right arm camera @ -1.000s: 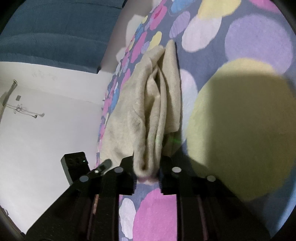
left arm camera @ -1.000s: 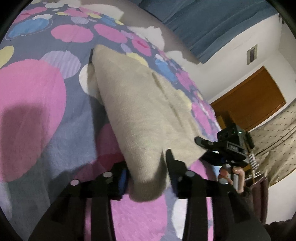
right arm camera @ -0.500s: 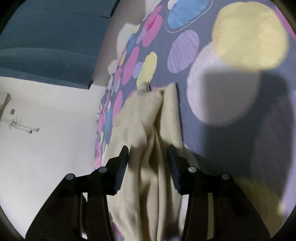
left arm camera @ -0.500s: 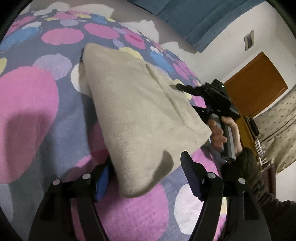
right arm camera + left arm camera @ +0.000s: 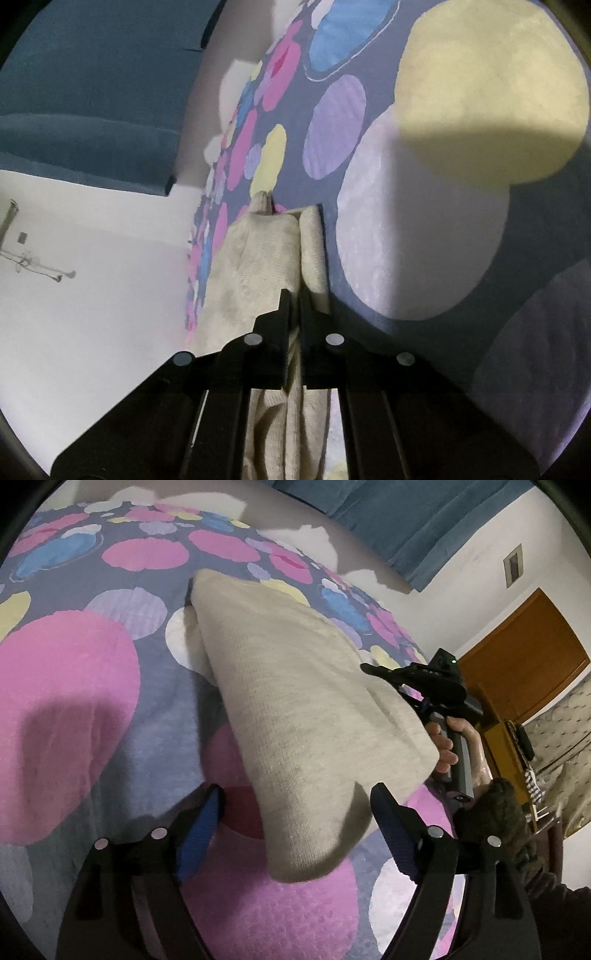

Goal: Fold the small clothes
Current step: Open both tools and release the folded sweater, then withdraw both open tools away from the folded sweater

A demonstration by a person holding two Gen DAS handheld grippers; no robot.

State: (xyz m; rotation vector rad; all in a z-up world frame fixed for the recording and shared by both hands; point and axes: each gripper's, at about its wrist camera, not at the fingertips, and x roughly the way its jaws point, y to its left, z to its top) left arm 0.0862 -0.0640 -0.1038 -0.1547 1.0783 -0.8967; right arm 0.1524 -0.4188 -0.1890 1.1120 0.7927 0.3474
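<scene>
The folded beige knit garment (image 5: 306,716) lies on the dotted fleece blanket (image 5: 74,686). The right gripper (image 5: 293,295) is pinched onto its edge folds, probably several layers. The left gripper (image 5: 295,812) is opening, near corner between its fingers, untouched. Carry the fold over evenly.
</scene>
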